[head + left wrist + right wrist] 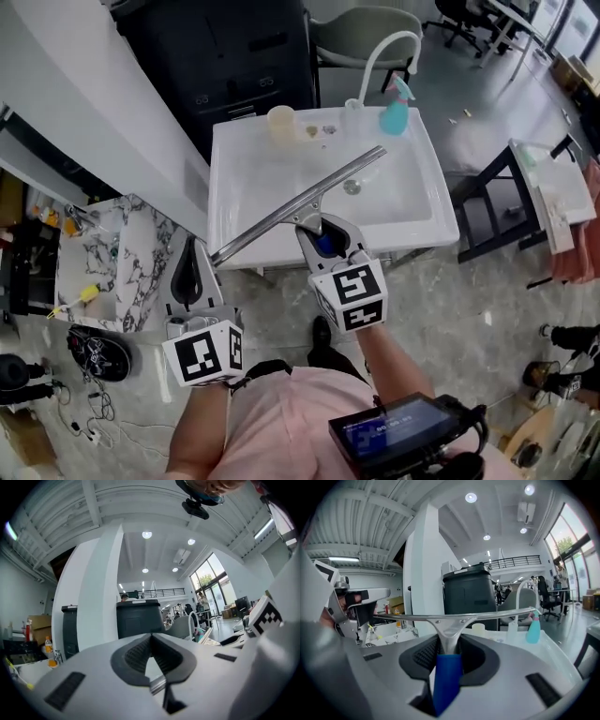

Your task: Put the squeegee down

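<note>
1. Left gripper (190, 272): nearest to the person, at the left, short of the sink's front edge. In its own view the pads (136, 656) meet at the tips. It is clenched and carries nothing.

2. Right gripper (323, 230): clamped on the blue handle of the squeegee (300, 202), at the front rim of the white sink (433, 192).

3. Squeegee: clear of every surface and held only by the right gripper. The handle runs back into the jaws. The metal blade bar lies crosswise to it. Its long axis is diagonal, with the near end just beside the left gripper and the far end over the basin.

4. Governing relation: the basin lies straight ahead of and below the blade. The right hand is judged to do the set-down alone.

5. Beyond the basin: a cup (280, 122), a teal spray bottle (395, 111) and a white gooseneck faucet (375, 61) stand along the back ledge.

6. View differences: the right gripper view shows the handle (448, 667) seated between the pads. Only the head view shows the blade's diagonal over the basin.
</note>
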Motion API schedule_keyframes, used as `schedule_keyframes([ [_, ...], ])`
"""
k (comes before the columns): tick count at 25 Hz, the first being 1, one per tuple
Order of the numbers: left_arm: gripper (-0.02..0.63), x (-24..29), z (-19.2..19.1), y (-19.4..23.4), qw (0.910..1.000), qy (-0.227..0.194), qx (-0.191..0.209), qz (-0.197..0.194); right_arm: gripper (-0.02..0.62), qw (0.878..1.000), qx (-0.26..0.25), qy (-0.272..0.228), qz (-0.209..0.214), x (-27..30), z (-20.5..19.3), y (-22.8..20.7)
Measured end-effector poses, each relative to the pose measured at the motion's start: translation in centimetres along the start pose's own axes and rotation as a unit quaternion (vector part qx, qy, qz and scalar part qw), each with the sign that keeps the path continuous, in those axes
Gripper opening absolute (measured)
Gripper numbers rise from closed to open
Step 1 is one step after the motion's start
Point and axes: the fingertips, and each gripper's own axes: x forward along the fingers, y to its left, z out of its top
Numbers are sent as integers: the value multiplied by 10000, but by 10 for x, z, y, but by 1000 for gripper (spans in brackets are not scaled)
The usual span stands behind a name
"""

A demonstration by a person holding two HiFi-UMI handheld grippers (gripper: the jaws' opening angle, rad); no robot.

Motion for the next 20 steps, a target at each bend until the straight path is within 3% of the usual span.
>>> schedule_keyframes([
  [10,9,22,29,14,9975,-301,77,640,109,9979,-330,-288,484,39,49,-17],
  [20,9,37,4,42,9955,-158,-125,929,109,9958,-494,44,767,83,33,-5],
])
